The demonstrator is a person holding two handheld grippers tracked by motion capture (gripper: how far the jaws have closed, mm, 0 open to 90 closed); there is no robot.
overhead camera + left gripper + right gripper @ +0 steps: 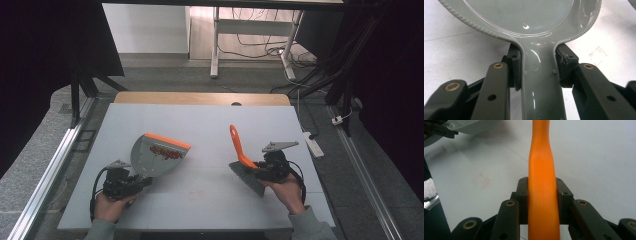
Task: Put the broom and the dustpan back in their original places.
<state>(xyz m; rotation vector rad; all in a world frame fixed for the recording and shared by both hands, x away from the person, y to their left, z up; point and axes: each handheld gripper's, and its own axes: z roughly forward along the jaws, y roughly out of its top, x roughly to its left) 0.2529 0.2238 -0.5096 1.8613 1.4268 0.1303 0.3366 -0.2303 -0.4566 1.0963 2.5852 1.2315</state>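
A grey dustpan [150, 156] with an orange lip lies on the white table [210, 120], with red crumbs [166, 151] in its tray. My left gripper [142, 181] is shut on the dustpan's handle [541, 82], one black pad on each side of it. A hand brush [245, 162] with an orange handle [543, 187] and grey bristles is held to the right, its handle pointing up and away, the bristles near the table. My right gripper [259, 167] is shut on that orange handle. In the right gripper view the dustpan [466, 126] shows at the top left.
The table's front edge runs just before the person's hands. A wooden strip [200, 98] borders the far edge. A power strip [313, 143] lies on the floor to the right. A faint reddish smudge [197, 194] marks the table between the grippers.
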